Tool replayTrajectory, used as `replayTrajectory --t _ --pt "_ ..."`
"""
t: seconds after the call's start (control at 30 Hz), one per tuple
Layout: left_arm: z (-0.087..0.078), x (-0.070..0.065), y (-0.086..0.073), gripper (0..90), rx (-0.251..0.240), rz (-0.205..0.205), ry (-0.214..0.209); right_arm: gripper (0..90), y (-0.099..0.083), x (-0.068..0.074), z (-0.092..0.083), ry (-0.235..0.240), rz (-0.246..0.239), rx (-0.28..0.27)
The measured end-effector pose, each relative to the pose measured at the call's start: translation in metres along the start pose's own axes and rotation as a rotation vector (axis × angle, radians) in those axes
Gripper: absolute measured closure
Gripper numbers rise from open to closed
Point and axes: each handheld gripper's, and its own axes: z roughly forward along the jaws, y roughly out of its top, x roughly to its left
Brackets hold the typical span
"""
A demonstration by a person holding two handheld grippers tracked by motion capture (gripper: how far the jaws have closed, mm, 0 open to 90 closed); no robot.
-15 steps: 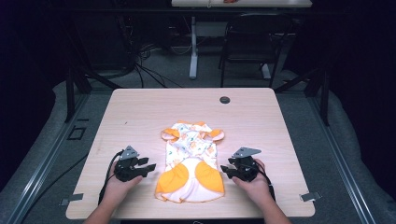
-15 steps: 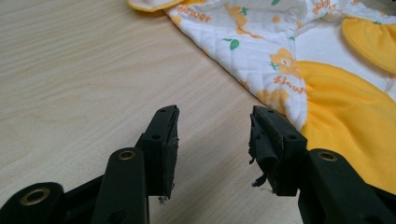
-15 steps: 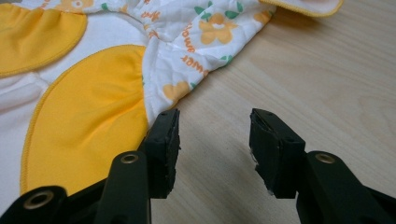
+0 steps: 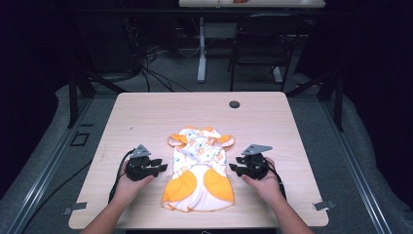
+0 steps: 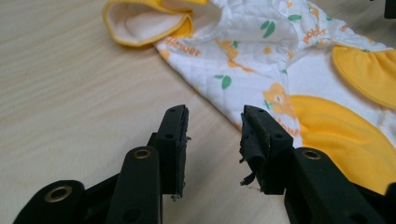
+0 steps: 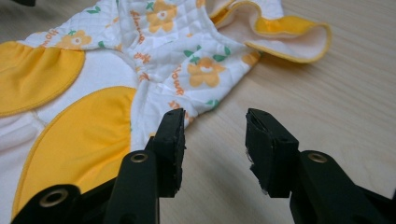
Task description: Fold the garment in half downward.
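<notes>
Pale wood tabletop (image 4: 146, 117), with a small quilted garment (image 4: 198, 168) flat at about 6 o'clock from the middle, between both tools. White cloth printed with orange flowers and green leaves; two yellow-orange rounded panels (image 4: 181, 186) at the near end; yellow-edged ruffled sleeves (image 4: 178, 141) at the far end, towards 12 o'clock. No containers on the table; only a small dark round disc (image 4: 234, 104) near the far edge at about 1 o'clock, too small to identify.

Left gripper (image 4: 163, 166) at 9 o'clock of the garment, resting low on the wood in a hand, jaws parted to a moderate gap and holding nothing. Seen in the left gripper view (image 5: 212, 128) with bare wood between the pads and the garment's side hem just beyond the right-hand pad, seemingly not gripped.

Right gripper (image 4: 233, 168) at 3 o'clock of the garment, likewise held low in a hand, jaws well apart and empty. In the right gripper view (image 6: 215, 128), one pad just beside the hem, bare wood in the gap.

Orange lettering repeated across the print (image 5: 184, 44), upside down or sideways and too blurred to read. Near end of the garment cut off at the edges of both gripper views. Forearms cut off by the bottom edge of the high view. Beyond the table, dark floor, cables and a chair (image 4: 258, 44), hard to make out.
</notes>
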Motion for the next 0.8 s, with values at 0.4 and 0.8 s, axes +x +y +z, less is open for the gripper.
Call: replayTrajectory --t 0.4,0.8 --pt "0.052 -0.013 0.037 71.2 0.088 0.083 -0.008 73.9 0.038 0.01 0.046 0.023 -0.073 0.069" --pt "0.056 -0.016 0.031 71.3 0.116 0.129 -0.02 76.2 0.032 0.013 0.058 0.064 -0.096 0.131"
